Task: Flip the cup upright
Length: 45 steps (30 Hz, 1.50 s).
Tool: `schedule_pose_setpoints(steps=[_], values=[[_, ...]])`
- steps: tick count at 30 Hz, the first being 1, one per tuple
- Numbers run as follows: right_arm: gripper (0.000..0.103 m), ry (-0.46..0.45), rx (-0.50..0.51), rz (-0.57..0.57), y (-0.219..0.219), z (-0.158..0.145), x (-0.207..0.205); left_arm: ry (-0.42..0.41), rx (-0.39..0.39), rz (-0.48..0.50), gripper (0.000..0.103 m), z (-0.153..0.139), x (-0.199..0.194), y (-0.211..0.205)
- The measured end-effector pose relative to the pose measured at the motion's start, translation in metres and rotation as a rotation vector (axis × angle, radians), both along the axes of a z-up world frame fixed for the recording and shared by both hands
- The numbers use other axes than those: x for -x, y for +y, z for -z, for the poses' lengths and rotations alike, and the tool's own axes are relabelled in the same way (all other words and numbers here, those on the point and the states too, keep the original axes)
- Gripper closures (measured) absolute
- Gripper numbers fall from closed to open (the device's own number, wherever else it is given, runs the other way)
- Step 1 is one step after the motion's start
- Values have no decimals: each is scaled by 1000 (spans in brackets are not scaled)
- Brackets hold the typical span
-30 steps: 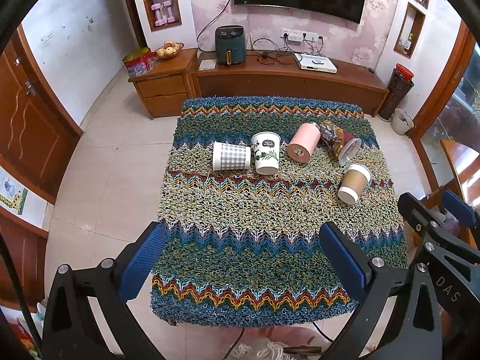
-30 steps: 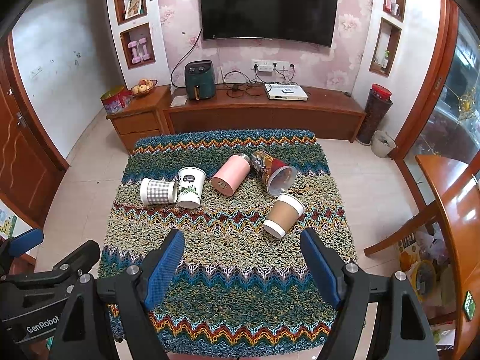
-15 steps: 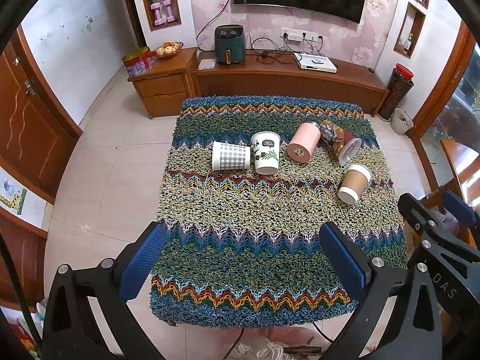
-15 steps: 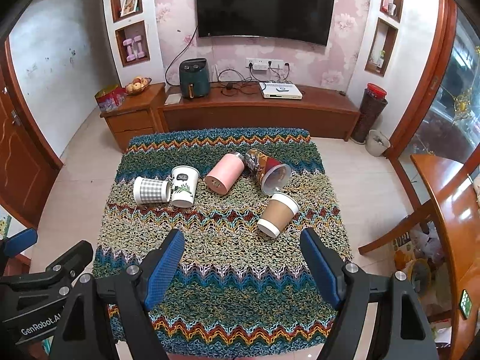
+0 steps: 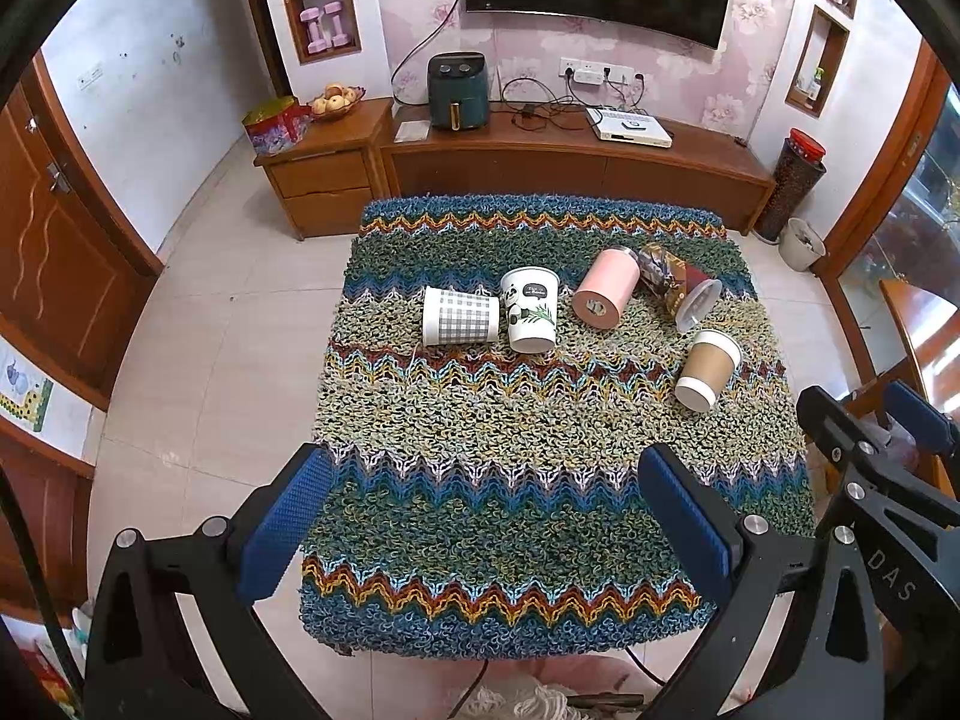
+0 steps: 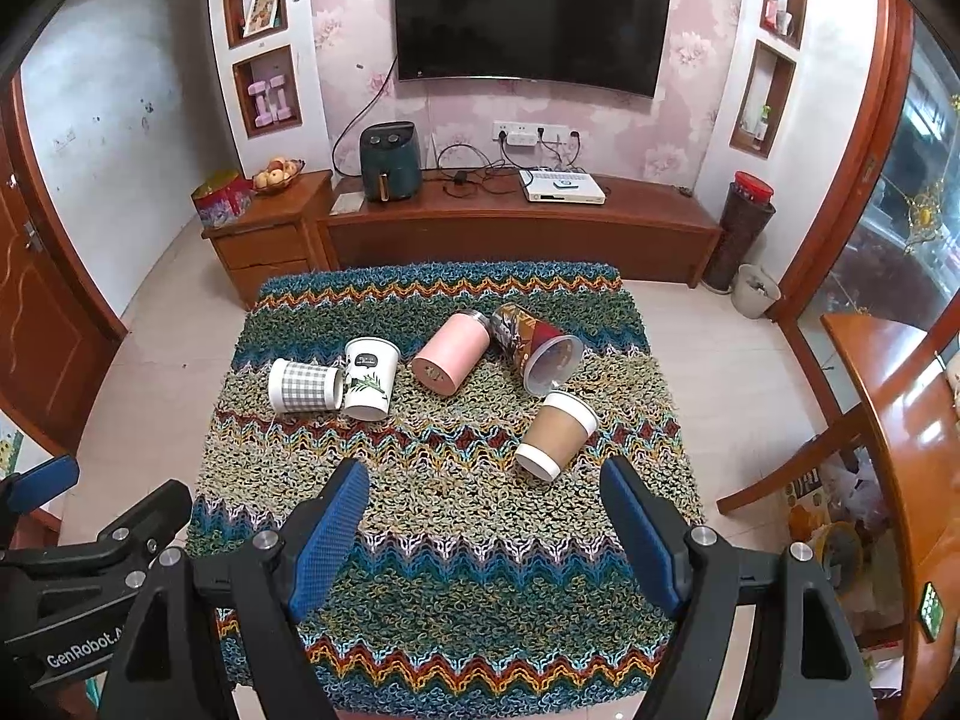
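Note:
Several cups lie on their sides on a table under a zigzag knitted cloth (image 5: 540, 510): a grey checked cup (image 5: 459, 316) (image 6: 303, 385), a white panda cup (image 5: 530, 309) (image 6: 370, 378), a pink cup (image 5: 605, 296) (image 6: 451, 349), a dark patterned cup (image 5: 678, 287) (image 6: 536, 344) and a brown paper cup (image 5: 707, 369) (image 6: 558, 434). My left gripper (image 5: 486, 516) is open and empty above the near half of the table. My right gripper (image 6: 480, 531) is open and empty, just short of the brown cup.
A wooden TV cabinet (image 6: 516, 228) with an air fryer (image 6: 389, 161) stands behind the table. A wooden chair and table (image 6: 888, 420) are at the right. Tiled floor (image 5: 228, 360) surrounds the table. A bin (image 6: 757, 290) stands at the far right.
Both grippers have drifted slightly; the right wrist view has shifted a little to the right and back. The cups have not moved.

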State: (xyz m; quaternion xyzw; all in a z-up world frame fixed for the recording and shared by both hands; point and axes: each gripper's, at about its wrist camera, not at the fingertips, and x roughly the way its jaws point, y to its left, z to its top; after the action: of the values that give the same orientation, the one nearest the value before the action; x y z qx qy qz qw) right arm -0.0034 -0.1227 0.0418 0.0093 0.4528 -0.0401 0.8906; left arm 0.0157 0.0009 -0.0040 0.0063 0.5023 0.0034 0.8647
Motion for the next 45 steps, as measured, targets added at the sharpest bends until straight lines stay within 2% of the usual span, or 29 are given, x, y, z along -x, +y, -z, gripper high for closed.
schedule_pose_setpoints(steps=[23,45], values=[[23,-10,-22,-23,9,-5,-1,-9,0,4,1,-7,-7,4],[23,3,-35,-8,16,-3,-6,-10,1,25,1,-1,-9,13]])
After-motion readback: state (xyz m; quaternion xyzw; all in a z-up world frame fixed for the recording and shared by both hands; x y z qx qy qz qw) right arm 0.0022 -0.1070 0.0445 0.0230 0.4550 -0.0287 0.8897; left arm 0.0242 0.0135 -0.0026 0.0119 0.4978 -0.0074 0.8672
